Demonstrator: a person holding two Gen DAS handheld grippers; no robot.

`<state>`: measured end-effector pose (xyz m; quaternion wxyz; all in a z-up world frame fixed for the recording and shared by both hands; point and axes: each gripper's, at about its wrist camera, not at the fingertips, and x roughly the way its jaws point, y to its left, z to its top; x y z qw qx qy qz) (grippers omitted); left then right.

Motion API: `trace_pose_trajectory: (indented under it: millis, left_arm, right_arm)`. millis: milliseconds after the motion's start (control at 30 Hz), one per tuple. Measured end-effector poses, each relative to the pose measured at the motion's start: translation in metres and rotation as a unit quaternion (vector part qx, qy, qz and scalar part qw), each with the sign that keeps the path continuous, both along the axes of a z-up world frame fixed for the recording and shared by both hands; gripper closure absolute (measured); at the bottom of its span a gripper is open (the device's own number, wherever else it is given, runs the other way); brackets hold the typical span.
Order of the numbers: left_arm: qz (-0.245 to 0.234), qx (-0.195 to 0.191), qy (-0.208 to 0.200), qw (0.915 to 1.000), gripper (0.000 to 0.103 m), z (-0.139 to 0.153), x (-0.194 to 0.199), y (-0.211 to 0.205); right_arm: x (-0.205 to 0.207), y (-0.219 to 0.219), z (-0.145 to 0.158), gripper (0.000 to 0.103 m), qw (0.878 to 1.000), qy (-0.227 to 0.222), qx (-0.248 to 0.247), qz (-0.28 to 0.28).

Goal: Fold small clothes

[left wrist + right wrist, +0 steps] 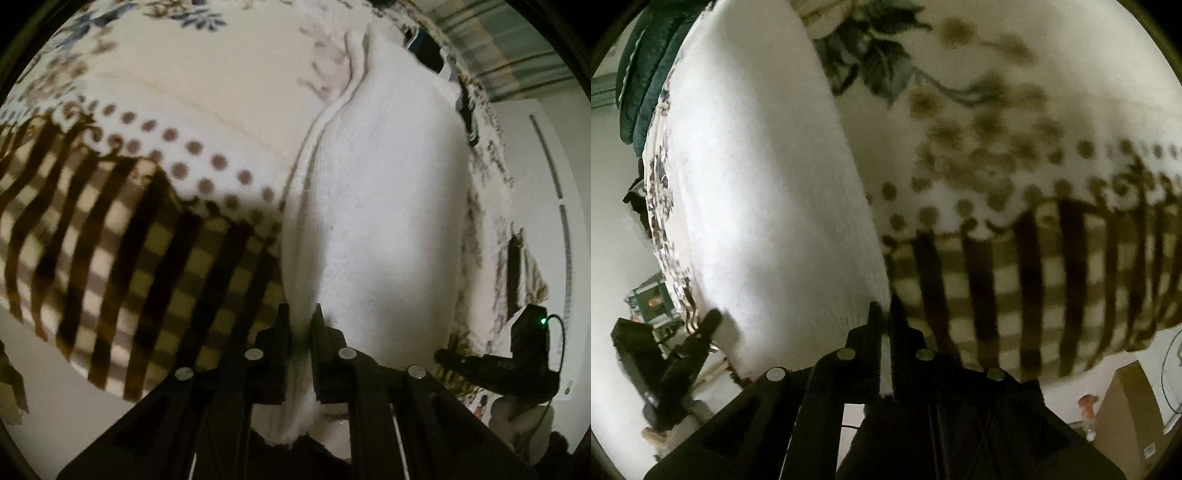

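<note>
The white garment point(376, 206) is a soft, fleecy cloth, judged light and limp; it hangs stretched between the two tools above a patterned blanket point(122, 229) that covers the bed. The left tongs point(300, 325) are pressed together on a bunched, seamed edge of the cloth, which passes between the fingers and trails out below them. The right tongs point(884, 325) are likewise pinched on a thin edge of the white garment point(768, 206), a narrow strip of fabric showing between the closed fingers. The material is judged to sag and crease freely, not slippery, not fragile; the sound places to hold are the hemmed edges and corners, where the doubled fabric gives the fingers more to bite. A grip on a single layer in the middle is judged likely to drag and wrinkle the piece. The left wrist view shows the ribbed seam running up the garment and the opposite tool at the lower right. The right wrist view instead shows dark green fabric point(646, 74) at the upper left, a cardboard box point(1130, 413) on the floor at the lower right, and the other tool at the lower left.
</note>
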<state>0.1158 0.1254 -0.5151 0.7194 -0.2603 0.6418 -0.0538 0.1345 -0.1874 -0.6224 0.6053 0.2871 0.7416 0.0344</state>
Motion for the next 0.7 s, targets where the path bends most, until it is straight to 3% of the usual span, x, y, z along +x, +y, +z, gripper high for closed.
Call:
trace_pose_trajectory:
  millis: [267, 367, 467, 533, 567, 600, 633, 667, 700]
  left_arm:
    - [0.010, -0.025, -0.003, 0.9996, 0.096, 0.000, -0.003, 0.024]
    - [0.002, -0.030, 0.021, 0.9993, 0.095, -0.023, 0.001, 0.028]
    - [0.002, -0.066, 0.057, 0.9962, 0.091, -0.044, 0.000, 0.038]
    - [0.012, -0.088, 0.059, 0.9942, 0.081, -0.044, -0.002, 0.045]
    - [0.020, -0.098, 0.055, 0.9935, 0.070, -0.043, -0.005, 0.049]
    - [0.026, -0.107, 0.050, 0.9927, 0.053, -0.042, -0.008, 0.052]
    - [0.031, -0.113, 0.049, 0.9919, 0.045, -0.044, -0.010, 0.055]
    - [0.038, -0.125, 0.050, 0.9902, 0.042, -0.048, -0.014, 0.058]
    - [0.041, -0.139, 0.053, 0.9880, 0.042, -0.053, -0.015, 0.057]
  right_arm:
    - [-0.023, 0.009, 0.022, 0.101, 1.000, 0.003, 0.015, 0.022]
    - [-0.023, 0.019, 0.011, 0.100, 0.999, 0.010, -0.009, 0.045]
    - [-0.016, 0.033, -0.014, 0.098, 0.998, 0.025, -0.002, 0.059]
    - [-0.012, 0.033, -0.021, 0.089, 0.998, 0.034, 0.027, 0.045]
    - [-0.011, 0.034, -0.022, 0.078, 0.998, 0.033, 0.042, 0.039]
    - [-0.011, 0.033, -0.022, 0.059, 0.998, 0.030, 0.053, 0.034]
    - [-0.013, 0.032, -0.024, 0.050, 0.997, 0.028, 0.068, 0.025]
    - [-0.017, 0.029, -0.027, 0.041, 0.996, 0.030, 0.080, 0.015]
    - [-0.018, 0.027, -0.032, 0.041, 0.995, 0.034, 0.095, 0.003]
